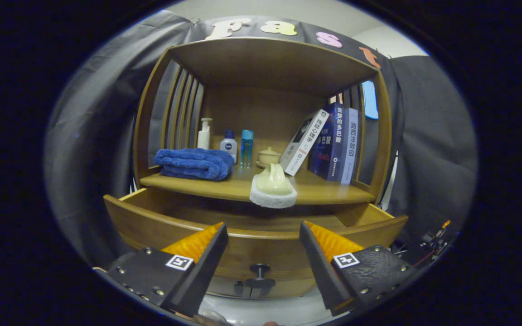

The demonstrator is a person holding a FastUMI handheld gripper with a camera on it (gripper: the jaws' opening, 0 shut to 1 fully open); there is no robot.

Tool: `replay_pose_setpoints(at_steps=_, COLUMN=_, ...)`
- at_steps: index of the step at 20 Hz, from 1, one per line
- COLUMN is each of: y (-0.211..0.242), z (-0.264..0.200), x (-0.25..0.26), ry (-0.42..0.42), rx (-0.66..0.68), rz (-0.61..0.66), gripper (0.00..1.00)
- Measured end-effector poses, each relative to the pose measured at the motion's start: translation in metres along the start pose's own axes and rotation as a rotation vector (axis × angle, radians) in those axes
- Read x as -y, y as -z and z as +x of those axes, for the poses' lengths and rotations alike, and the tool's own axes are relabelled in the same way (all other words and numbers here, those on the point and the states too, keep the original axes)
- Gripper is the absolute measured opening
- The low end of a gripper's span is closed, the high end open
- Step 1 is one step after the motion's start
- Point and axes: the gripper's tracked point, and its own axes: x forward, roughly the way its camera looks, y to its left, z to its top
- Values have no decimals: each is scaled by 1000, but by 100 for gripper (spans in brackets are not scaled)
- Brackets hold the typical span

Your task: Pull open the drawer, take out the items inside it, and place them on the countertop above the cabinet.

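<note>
The wooden drawer (261,246) stands pulled out under the countertop (333,192), its dark knob (260,270) low between my fingers. What I see of its inside looks bare. A pale yellow scrubber on a white sponge pad (273,186) rests at the countertop's front edge, slightly overhanging the drawer. My gripper (263,231) is open and holds nothing, its fingertips in front of the drawer's front panel and below the sponge.
On the countertop lie a folded blue towel (194,164), a white pump bottle (204,133), a small white bottle (229,145), a blue bottle (246,147), a lidded cup (268,156) and several leaning books (329,142). A wooden hutch top (270,61) roofs the shelf.
</note>
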Motion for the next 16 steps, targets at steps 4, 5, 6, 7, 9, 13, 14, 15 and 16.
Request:
replay_pose_setpoints(at_steps=4, y=-3, z=22, x=-2, ry=-1, rx=-3, rz=-1, gripper=97)
replay_pose_setpoints(at_steps=5, y=-4, z=27, x=-2, ry=1, rx=-2, rz=-4, gripper=96)
replay_pose_setpoints(at_steps=6, y=-4, z=32, x=-2, ry=2, rx=0, rz=-7, gripper=97)
replay_pose_setpoints(at_steps=7, y=-5, z=36, x=-3, ry=1, rx=2, rz=-9, gripper=97)
replay_pose_setpoints(at_steps=9, y=-5, z=46, x=-3, ry=-2, rx=0, rz=2, gripper=97)
replay_pose_setpoints(at_steps=13, y=-4, z=65, x=-5, ry=-1, rx=-14, rz=26, gripper=97)
replay_pose_setpoints(at_steps=14, y=-2, z=69, x=-4, ry=4, rx=-19, rz=22, gripper=97)
replay_pose_setpoints(at_steps=15, y=0, z=72, x=-4, ry=9, rx=-25, rz=15, gripper=97)
replay_pose_setpoints(at_steps=16, y=1, z=76, x=-4, ry=15, rx=-22, rz=11, gripper=97)
